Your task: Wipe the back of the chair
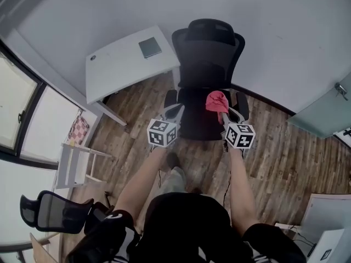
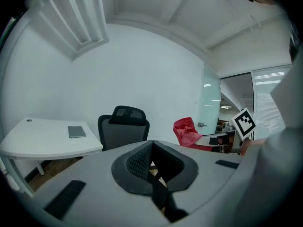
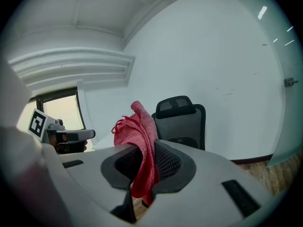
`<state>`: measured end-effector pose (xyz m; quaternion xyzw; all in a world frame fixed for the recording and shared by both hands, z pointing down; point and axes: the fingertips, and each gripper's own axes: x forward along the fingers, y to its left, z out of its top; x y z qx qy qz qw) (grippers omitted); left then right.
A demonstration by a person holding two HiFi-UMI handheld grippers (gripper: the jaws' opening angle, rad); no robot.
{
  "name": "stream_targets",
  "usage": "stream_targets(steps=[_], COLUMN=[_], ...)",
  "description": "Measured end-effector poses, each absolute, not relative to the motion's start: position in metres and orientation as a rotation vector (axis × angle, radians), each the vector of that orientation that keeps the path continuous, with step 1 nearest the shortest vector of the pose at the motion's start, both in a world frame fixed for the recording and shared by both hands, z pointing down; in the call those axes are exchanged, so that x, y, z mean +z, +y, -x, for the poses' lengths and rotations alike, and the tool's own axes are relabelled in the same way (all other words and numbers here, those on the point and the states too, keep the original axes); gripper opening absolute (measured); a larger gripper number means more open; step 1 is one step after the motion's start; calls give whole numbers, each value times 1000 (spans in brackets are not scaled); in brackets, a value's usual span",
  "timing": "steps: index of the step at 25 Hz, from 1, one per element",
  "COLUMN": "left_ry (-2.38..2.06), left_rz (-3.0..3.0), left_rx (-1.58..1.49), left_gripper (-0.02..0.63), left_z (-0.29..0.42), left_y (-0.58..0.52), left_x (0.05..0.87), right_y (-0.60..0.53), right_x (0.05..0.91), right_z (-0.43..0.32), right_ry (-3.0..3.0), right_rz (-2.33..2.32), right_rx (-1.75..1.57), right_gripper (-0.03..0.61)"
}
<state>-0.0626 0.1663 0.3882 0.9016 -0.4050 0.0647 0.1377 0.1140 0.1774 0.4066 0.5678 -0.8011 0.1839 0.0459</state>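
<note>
A black mesh office chair (image 1: 208, 64) with a headrest faces me against the white wall; it also shows as the chair (image 2: 124, 129) in the left gripper view and the chair (image 3: 182, 121) in the right gripper view. My right gripper (image 1: 224, 113) is shut on a red cloth (image 1: 216, 100), held over the seat in front of the backrest. The red cloth (image 3: 142, 150) hangs pinched between its jaws. My left gripper (image 1: 174, 112) hovers at the seat's left edge, shut and holding nothing (image 2: 152, 167). The red cloth (image 2: 187, 132) shows at its right.
A white desk (image 1: 129, 64) with a grey notebook (image 1: 149, 47) stands left of the chair. Another black chair (image 1: 55, 212) and a white rack (image 1: 74, 163) stand at the lower left by the windows. A glass door (image 1: 329, 111) is at the right. The floor is wood.
</note>
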Motion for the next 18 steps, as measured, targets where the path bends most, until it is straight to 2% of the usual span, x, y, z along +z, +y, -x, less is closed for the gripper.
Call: stream_targets(steps=[18], left_ry=[-1035], left_rz=[-2689], left_rx=[205], left_gripper=[25], left_z=[112], left_y=[-47], left_x=[374], right_y=[-47], right_x=[382], right_z=[-72], right_ry=[-2380], right_rz=[-1845], right_rx=[539], right_gripper=[77])
